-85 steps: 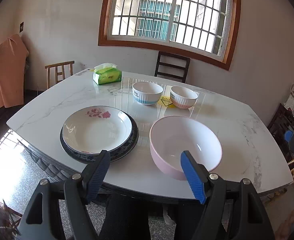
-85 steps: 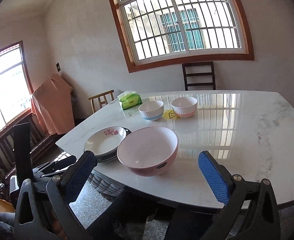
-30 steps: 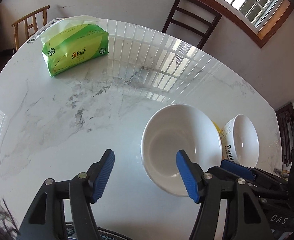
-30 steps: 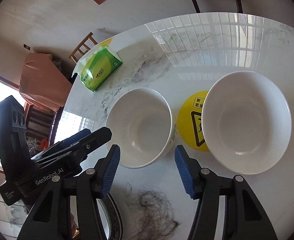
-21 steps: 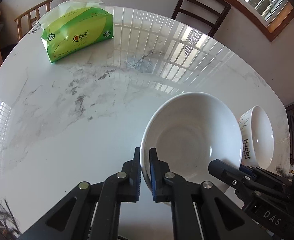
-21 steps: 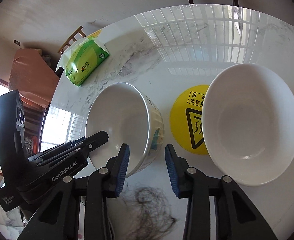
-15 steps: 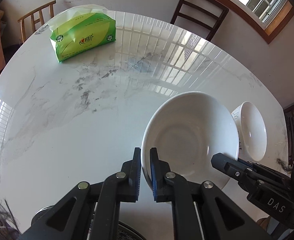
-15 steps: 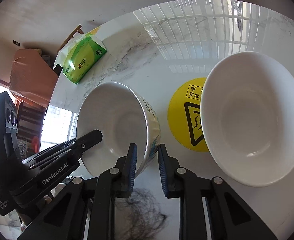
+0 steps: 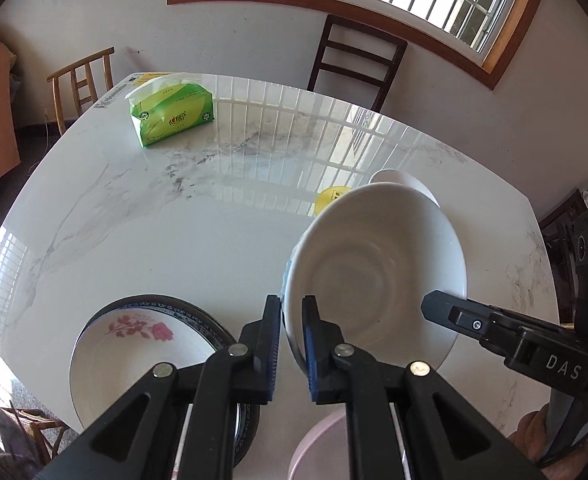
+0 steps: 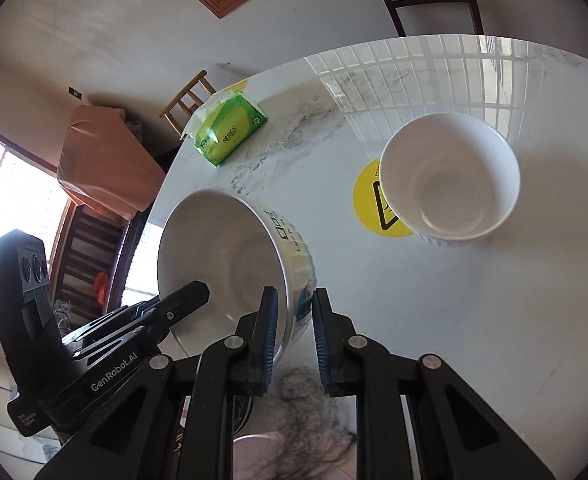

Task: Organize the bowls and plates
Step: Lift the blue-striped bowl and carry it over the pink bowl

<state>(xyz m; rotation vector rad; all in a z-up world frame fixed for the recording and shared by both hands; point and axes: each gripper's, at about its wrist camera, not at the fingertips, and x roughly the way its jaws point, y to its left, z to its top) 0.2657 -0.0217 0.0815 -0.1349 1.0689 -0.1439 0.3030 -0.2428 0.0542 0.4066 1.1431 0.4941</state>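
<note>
Above the marble bench (image 9: 198,240), your left gripper (image 9: 292,312) and right gripper (image 10: 294,308) both pinch the white bowl's (image 10: 230,264) rim; "GenRobot.AI" and "DAS" mark their fingers.

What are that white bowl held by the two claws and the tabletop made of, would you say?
The white bowl looks like glazed ceramic or porcelain: a smooth glossy inside with faint rings and a printed outer wall. The tabletop looks like polished marble or a marble-look slab: white with grey veins, mirroring the window bars. From pictures alone I can't tell real stone from imitation.
</note>
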